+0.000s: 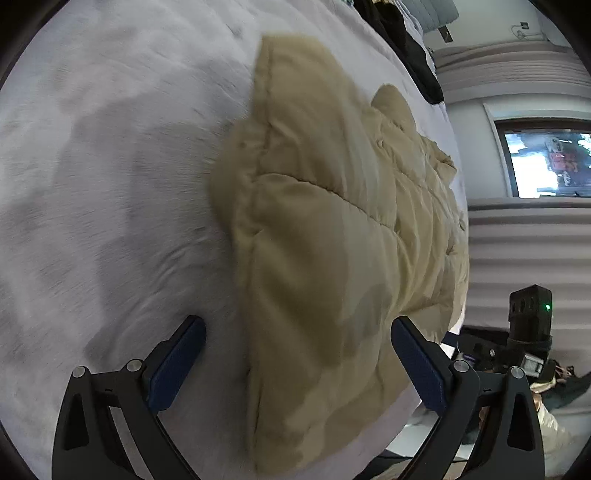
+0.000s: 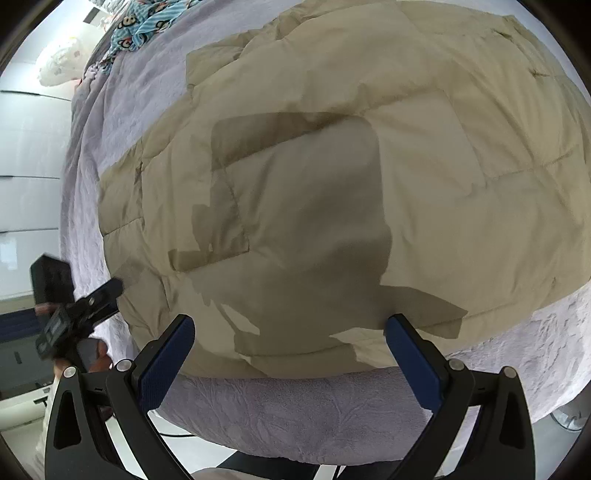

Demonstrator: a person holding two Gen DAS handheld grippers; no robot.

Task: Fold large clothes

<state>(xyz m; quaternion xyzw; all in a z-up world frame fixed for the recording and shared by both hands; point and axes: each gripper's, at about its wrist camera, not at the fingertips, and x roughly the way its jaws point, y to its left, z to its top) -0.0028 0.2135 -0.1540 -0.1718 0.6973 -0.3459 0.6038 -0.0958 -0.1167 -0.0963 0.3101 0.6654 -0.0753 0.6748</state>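
The left wrist view is smeared with motion blur, so the top edge of the tan quilted jacket (image 1: 332,221) and the nap of the lavender blanket (image 1: 110,184) just go soft, and the dark clothes (image 1: 406,33) at the top get chopped off by the frame so no idea what they are. The window scene (image 1: 550,162) is too blown out and small to read. In the right wrist view, the jacket runs out of frame top right, and the blue patterned fabric (image 2: 147,22) is clipped too.
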